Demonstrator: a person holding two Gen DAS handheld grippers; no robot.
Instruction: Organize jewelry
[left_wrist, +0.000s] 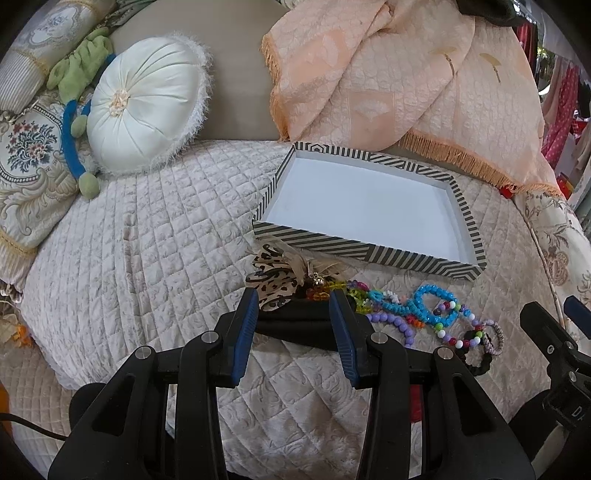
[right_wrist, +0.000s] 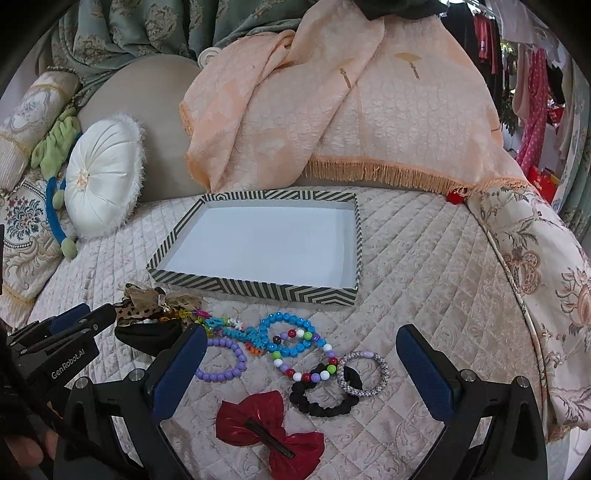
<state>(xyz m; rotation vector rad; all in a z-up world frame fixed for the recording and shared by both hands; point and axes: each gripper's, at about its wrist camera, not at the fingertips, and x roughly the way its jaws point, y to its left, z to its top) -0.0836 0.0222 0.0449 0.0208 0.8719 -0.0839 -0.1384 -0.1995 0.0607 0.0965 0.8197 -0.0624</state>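
A shallow striped tray (right_wrist: 258, 288) with a bare white floor lies on the quilted seat. In front of it sits a row of jewelry: a leopard-print bow (right_wrist: 147, 308), a blue bead bracelet (right_wrist: 291, 325), a purple bead bracelet (right_wrist: 221, 373), a multicolour bead string (right_wrist: 314, 369), a lilac woven bangle (right_wrist: 365, 373), a black scrunchie (right_wrist: 317, 404) and a red bow clip (right_wrist: 269, 432). My left gripper (left_wrist: 293, 299) is shut on a black fabric piece (left_wrist: 295, 323) at the row's left end. Above the beads, my right gripper (right_wrist: 301, 365) stands wide open with nothing gripped.
A round white cushion (right_wrist: 99, 184) and a green and blue plush toy (right_wrist: 55, 147) lean at the back left. A peach fringed throw (right_wrist: 351, 110) drapes over the backrest behind the tray. A floral pillow (right_wrist: 535, 277) bounds the right. A person's hand (right_wrist: 22, 450) shows at the lower left.
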